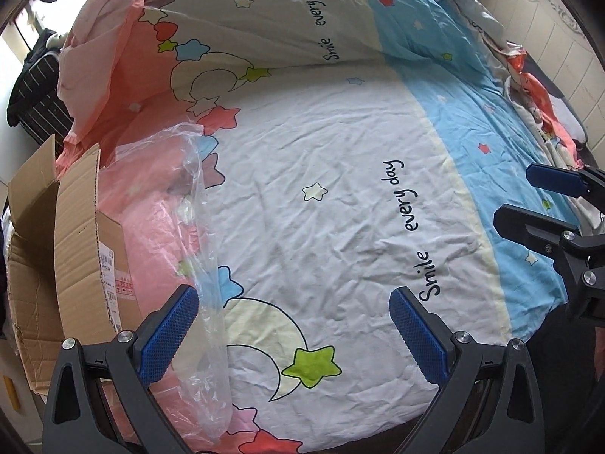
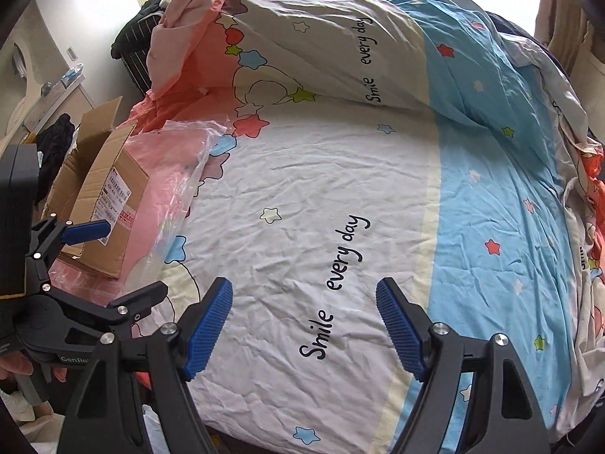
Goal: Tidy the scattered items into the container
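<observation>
An open brown cardboard box [image 1: 75, 234] sits at the bed's left edge; it also shows in the right wrist view [image 2: 102, 185]. A clear plastic bag [image 1: 200, 219] lies crumpled on the sheet beside the box, also in the right wrist view [image 2: 181, 174]. My left gripper [image 1: 295, 333] is open and empty above the near bed edge, its left finger next to the bag. My right gripper [image 2: 304, 325] is open and empty over the white middle of the sheet. Each gripper shows in the other's view, the right [image 1: 537, 204] and the left [image 2: 121, 261].
A star-patterned sheet [image 1: 340, 174] printed "Smile every day" covers the bed. A folded-back quilt [image 2: 340, 38] is heaped at the far side. Bunched bedding [image 1: 537, 113] lies along the right. Dark clothes [image 2: 56, 140] and furniture stand left of the bed.
</observation>
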{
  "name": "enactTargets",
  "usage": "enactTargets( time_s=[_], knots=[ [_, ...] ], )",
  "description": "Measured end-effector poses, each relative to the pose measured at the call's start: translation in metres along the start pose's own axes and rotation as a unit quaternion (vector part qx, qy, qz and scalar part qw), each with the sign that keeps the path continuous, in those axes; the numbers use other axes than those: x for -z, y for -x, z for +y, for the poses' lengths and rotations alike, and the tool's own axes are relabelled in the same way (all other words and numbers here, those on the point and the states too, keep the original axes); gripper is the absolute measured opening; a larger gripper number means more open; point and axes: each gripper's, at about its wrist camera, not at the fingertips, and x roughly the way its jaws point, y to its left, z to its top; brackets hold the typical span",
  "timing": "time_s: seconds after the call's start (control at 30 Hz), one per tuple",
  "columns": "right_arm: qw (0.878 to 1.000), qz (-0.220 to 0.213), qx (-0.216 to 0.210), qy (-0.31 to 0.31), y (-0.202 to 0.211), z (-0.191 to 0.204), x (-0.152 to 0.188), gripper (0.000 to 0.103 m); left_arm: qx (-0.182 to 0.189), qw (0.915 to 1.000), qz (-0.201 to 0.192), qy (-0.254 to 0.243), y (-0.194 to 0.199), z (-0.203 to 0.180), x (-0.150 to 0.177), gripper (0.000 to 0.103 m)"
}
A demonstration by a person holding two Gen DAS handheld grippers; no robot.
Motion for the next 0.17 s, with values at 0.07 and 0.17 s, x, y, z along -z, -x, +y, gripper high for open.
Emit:
enactTargets(
  time_s=[0.07,0.17],
  knots=[
    [1.0,0.001,0.001,-0.005,-0.0004,-0.0043,0.002,0.075,0.0,1.0,-0.001,-0.005,-0.0005,-0.0043,-0.0005,0.103],
    [1.0,0.002,-0.001,-0.007,-0.0008,-0.0072,0.0043,0.075,0.005,0.9999,0.003,-0.013,-0.0021,-0.0091,-0.0011,0.103]
  ],
)
